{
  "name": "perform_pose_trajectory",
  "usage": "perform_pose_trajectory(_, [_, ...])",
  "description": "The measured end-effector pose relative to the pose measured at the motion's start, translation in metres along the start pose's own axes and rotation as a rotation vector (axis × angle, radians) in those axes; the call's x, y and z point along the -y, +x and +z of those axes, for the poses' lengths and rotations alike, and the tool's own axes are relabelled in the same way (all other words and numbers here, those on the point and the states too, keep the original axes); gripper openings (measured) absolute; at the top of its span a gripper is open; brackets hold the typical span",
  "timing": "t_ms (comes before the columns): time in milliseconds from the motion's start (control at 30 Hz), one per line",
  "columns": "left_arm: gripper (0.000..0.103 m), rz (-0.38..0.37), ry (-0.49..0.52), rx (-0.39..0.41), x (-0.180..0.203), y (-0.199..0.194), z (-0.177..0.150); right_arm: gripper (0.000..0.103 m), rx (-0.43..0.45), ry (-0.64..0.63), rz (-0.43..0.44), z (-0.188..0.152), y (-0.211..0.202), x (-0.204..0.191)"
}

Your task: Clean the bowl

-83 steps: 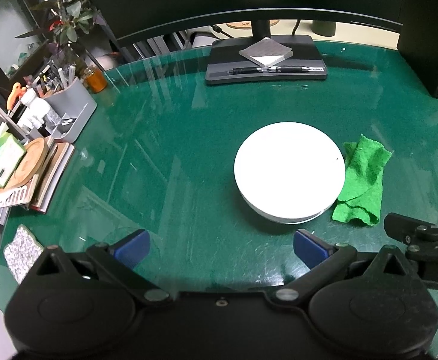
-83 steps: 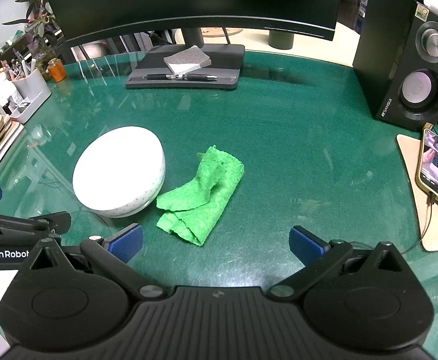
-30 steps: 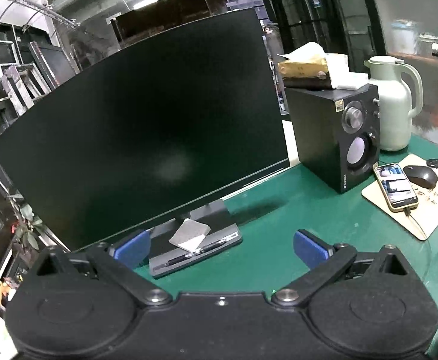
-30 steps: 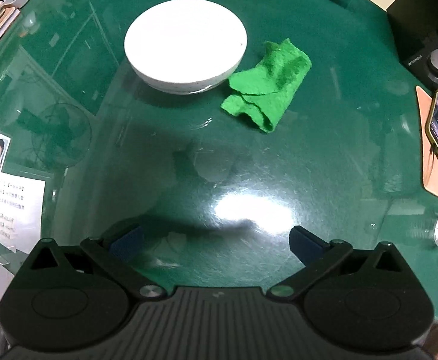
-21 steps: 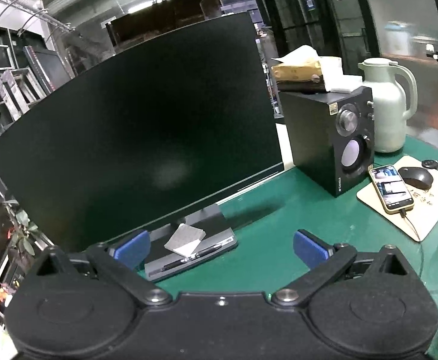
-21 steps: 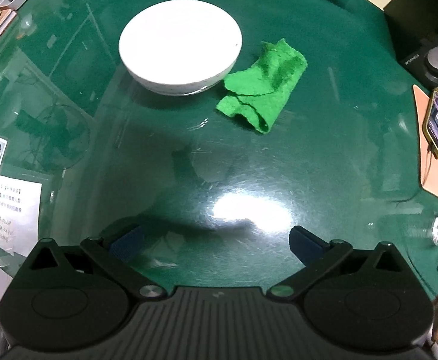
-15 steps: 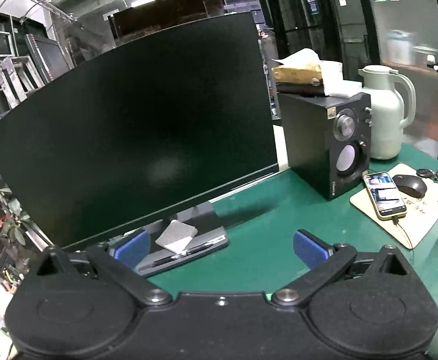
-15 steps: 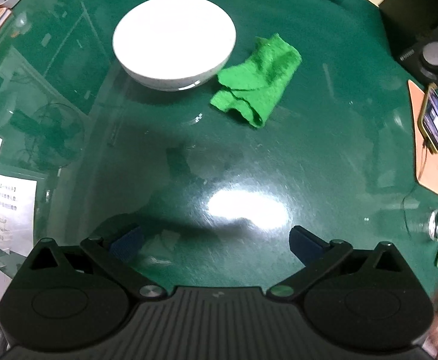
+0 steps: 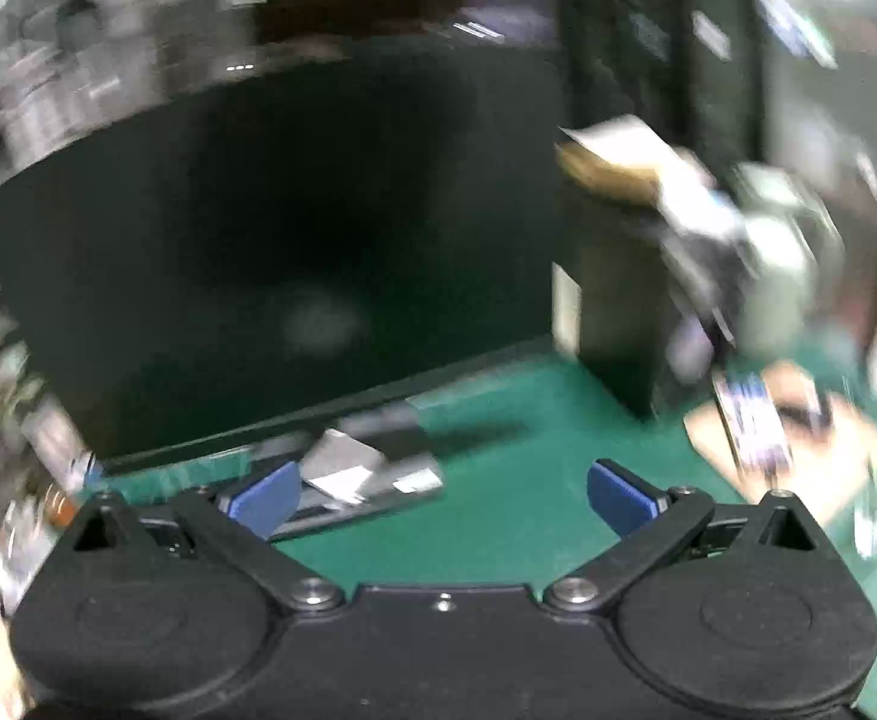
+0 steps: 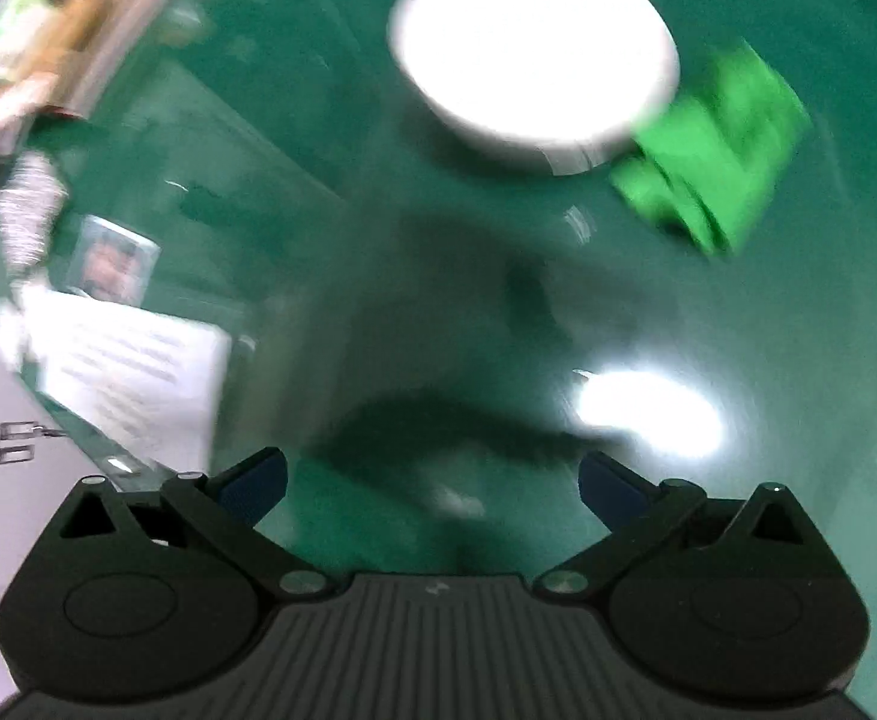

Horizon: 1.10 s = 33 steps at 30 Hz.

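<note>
Bowl point(image 10: 533, 48) untouched beside cloth point(image 10: 715, 151); both views now motion-blurred, left gripper point(image 9: 443, 495) off-target, right gripper point(image 10: 432, 487) high; all fingers apart, empty. Cleaning not started.

I can't read a single word, number or brand in either view. The sheet of paper point(image 10: 132, 372) under the glass table point(image 10: 318, 192) carries lines of print in my right wrist view, but they smear into grey streaks (motion blur). The phone point(image 9: 750, 426) screen in my left wrist view shows only blurred colour. The speaker point(image 9: 618, 312) front gives me no legible mark, and the photo point(image 10: 111, 267) beside the sheet bears no caption I can make out.
</note>
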<state>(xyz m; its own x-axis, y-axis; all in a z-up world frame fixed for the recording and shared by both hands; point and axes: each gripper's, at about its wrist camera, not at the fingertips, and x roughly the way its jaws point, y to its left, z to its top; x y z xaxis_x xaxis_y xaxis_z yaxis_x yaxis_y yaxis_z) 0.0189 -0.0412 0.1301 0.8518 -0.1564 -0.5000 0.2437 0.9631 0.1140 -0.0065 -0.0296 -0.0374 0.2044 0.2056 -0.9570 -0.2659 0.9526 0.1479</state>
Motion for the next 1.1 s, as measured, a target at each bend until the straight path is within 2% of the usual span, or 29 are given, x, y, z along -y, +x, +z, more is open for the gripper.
perform_pose_trajectory(33, [0.102, 0.027, -0.022, 0.009, -0.009, -0.002, 0.001, 0.103, 0.021, -0.030, -0.039, 0.004, 0.000, -0.007])
perform_pose_trajectory(100, [0.102, 0.107, -0.060, 0.028, -0.033, -0.011, -0.004, 0.103, -0.043, -0.091, -0.004, 0.007, 0.013, -0.014])
perform_pose_trajectory(167, [0.102, 0.150, -0.102, 0.021, -0.052, -0.018, -0.014, 0.103, -0.085, -0.147, -0.019, 0.003, 0.031, -0.023])
perform_pose_trajectory(267, [0.102, 0.170, -0.157, 0.013, -0.066, -0.027, -0.029, 0.103, -0.112, -0.085, -0.018, 0.001, 0.047, -0.015])
perform_pose_trajectory(300, [0.102, 0.173, -0.168, 0.007, -0.068, -0.029, -0.033, 0.103, -0.095, -0.070, -0.032, 0.002, 0.047, -0.013])
perform_pose_trajectory(333, [0.102, 0.176, -0.177, 0.002, -0.071, -0.030, -0.036, 0.103, -0.039, -0.064, -0.084, 0.004, 0.050, -0.010])
perform_pose_trajectory(367, [0.102, 0.179, -0.185, -0.008, -0.073, -0.033, -0.043, 0.103, -0.021, -0.075, -0.115, 0.006, 0.053, -0.009])
perform_pose_trajectory(400, [0.102, 0.182, -0.193, -0.019, -0.076, -0.035, -0.050, 0.103, -0.001, -0.083, -0.128, 0.008, 0.055, -0.010])
perform_pose_trajectory(433, [0.102, 0.181, -0.197, -0.022, -0.080, -0.036, -0.048, 0.103, 0.060, -0.090, -0.132, 0.013, 0.057, -0.008])
perform_pose_trajectory(467, [0.102, 0.191, -0.202, -0.038, -0.082, -0.038, -0.056, 0.103, 0.073, -0.090, -0.131, 0.014, 0.058, -0.008])
perform_pose_trajectory(600, [0.102, 0.198, -0.214, -0.079, -0.089, -0.037, -0.069, 0.103, 0.379, -0.067, -0.137, 0.036, 0.073, 0.012])
perform_pose_trajectory(667, [0.102, 0.189, -0.218, -0.093, -0.093, -0.036, -0.067, 0.103, 0.532, -0.079, -0.129, 0.031, 0.080, 0.023])
perform_pose_trajectory(700, [0.102, 0.184, -0.218, -0.103, -0.092, -0.036, -0.070, 0.103, 0.570, -0.093, -0.119, 0.028, 0.079, 0.027])
perform_pose_trajectory(767, [0.102, 0.177, -0.216, -0.114, -0.090, -0.036, -0.073, 0.103, 0.625, -0.146, -0.083, 0.024, 0.081, 0.036])
perform_pose_trajectory(867, [0.102, 0.170, -0.210, -0.130, -0.087, -0.036, -0.073, 0.103, 0.652, -0.156, -0.081, 0.024, 0.085, 0.035])
perform_pose_trajectory(1033, [0.102, 0.153, -0.250, -0.115, -0.086, -0.045, -0.073, 0.103, 0.651, -0.158, -0.078, 0.027, 0.097, 0.034])
perform_pose_trajectory(1100, [0.102, 0.139, -0.269, -0.117, -0.098, -0.037, -0.067, 0.103, 0.652, -0.157, -0.079, 0.029, 0.101, 0.035])
